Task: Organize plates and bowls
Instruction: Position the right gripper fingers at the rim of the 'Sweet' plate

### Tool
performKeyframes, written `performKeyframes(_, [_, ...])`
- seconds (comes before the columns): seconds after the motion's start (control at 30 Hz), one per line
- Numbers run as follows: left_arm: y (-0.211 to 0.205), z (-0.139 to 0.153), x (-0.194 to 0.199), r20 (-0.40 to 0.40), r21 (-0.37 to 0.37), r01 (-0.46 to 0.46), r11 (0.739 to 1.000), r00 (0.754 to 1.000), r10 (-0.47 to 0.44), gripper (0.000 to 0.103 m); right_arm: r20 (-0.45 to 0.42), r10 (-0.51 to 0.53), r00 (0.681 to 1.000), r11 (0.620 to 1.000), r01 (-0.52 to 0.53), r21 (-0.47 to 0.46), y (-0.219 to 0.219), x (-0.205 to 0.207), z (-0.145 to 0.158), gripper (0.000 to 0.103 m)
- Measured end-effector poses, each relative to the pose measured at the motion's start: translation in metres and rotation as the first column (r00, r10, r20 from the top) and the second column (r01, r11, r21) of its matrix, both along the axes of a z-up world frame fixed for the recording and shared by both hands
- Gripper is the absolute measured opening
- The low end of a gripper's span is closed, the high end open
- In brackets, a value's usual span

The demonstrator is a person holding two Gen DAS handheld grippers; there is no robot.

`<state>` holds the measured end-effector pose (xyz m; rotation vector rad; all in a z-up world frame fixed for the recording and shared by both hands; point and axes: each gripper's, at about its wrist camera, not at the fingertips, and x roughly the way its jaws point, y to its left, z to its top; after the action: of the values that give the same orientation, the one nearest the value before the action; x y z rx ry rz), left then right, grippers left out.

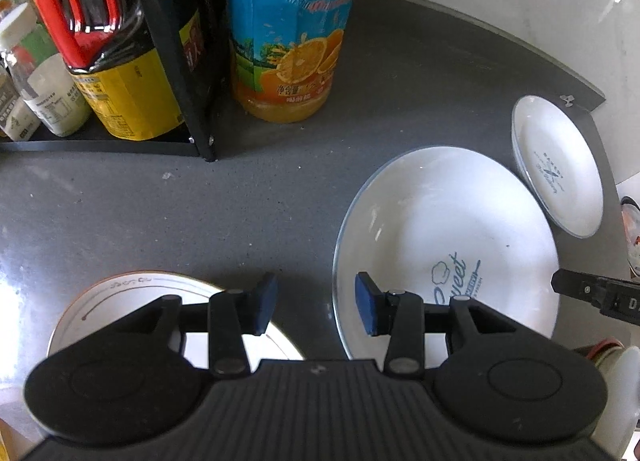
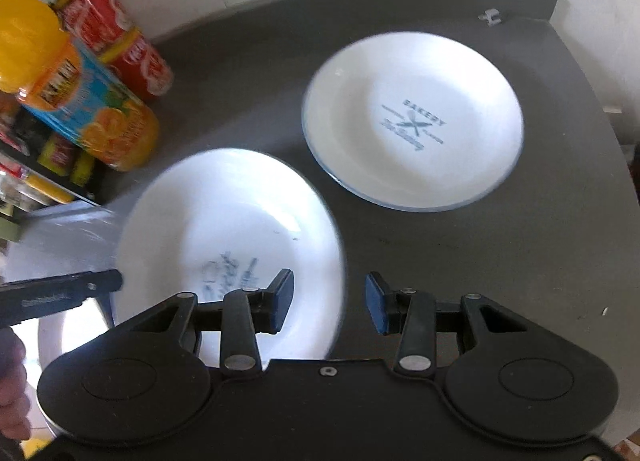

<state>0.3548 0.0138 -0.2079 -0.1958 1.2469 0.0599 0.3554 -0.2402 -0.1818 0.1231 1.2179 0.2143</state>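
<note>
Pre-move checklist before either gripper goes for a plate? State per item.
1. Left gripper open and empty: ok.
2. Right gripper open and empty: ok.
3. Large plate flat on the counter, nothing on it: ok.
4. Small plate apart from the large plate, rim free to grasp: ok.
5. Third dish under the left gripper: mostly hidden, type and contents cannot tell.
6. Juice bottle clear of the plates: ok, though it stands close to the large plate in the right wrist view, which is motion-blurred.
</note>
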Motion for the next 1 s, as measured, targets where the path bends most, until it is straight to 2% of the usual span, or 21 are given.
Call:
performKeyframes(0.2, [-0.002,-0.011,0.005,-0.031,-0.035,-0.021,0.999,0.999,0.02,0.035,-0.063,-0.007,0.998,1.0,0.006,-0.008,0.001,0.007,-0.017,0.035])
performKeyframes(0.4, [-0.004,-0.02,0.01,-0.053,-0.075,-0.033,0.997,0.998,0.029,0.02,-0.093,0.017,0.996,1.0,-0.019,-0.02,0.005,0.012,-0.027,0.022])
performKeyframes(0.47, [-0.006,-0.022,0.01,-0.055,-0.086,-0.035,0.996,0.998,0.03,0.015,-0.101,0.022,0.995,1.0,-0.023,-0.011,0.007,0.014,-0.029,0.021])
performKeyframes(1.0, [-0.007,-0.019,0.008,-0.036,-0.106,-0.079,0.991,0.996,0.076,0.013,-0.102,0.053,0.993,0.999,-0.052,0.017,0.004,0.034,-0.028,0.02])
